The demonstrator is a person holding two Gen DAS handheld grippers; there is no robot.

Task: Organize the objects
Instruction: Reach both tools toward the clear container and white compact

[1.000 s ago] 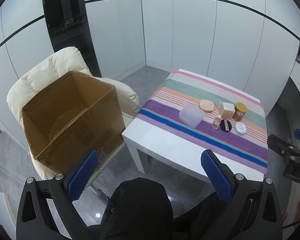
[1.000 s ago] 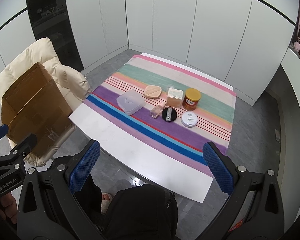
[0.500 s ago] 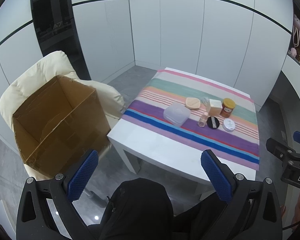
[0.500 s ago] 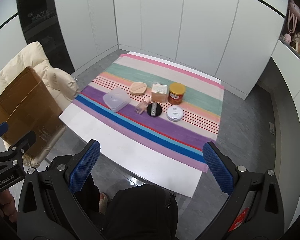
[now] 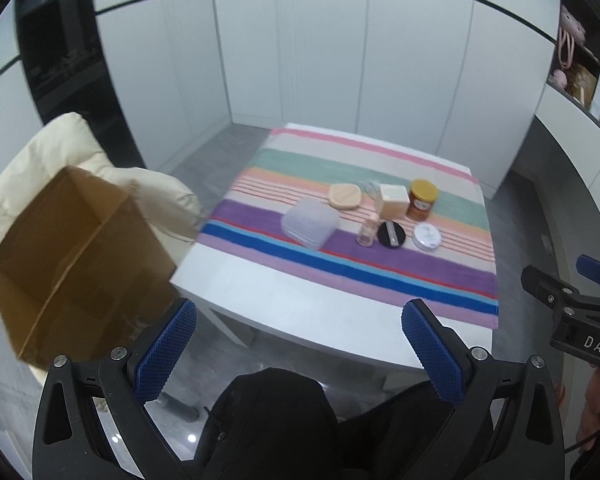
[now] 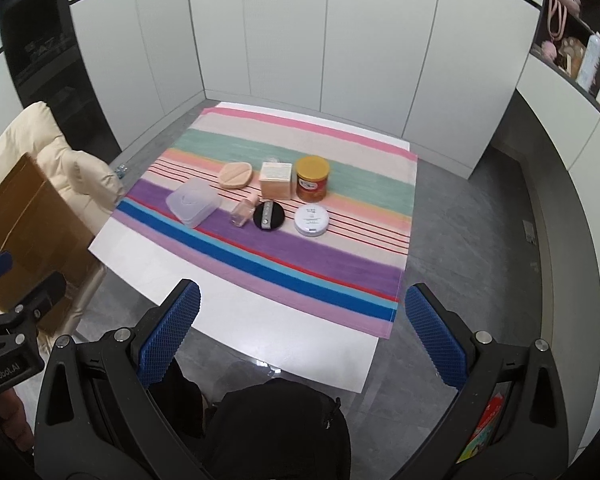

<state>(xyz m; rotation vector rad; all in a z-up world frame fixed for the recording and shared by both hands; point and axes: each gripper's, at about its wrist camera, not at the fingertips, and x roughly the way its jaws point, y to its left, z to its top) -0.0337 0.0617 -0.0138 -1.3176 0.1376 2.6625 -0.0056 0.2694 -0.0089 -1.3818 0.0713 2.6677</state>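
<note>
both cameras have swung right, sliding the cardboard box (image 5: 76,256) toward nine o'clock. left gripper (image 5: 300,344) and right gripper (image 6: 302,326) gape wide, empty, ready; the clear case (image 6: 193,202) and jar (image 6: 312,179) wait at twelve o'clock mid-cloth.

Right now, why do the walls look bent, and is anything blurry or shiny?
Left view: the lens bends the walls; the cardboard box and chair look smeared. Right view: sharper, the same bending; the bare white table edge shows soft glare beside the striped cloth.
</note>
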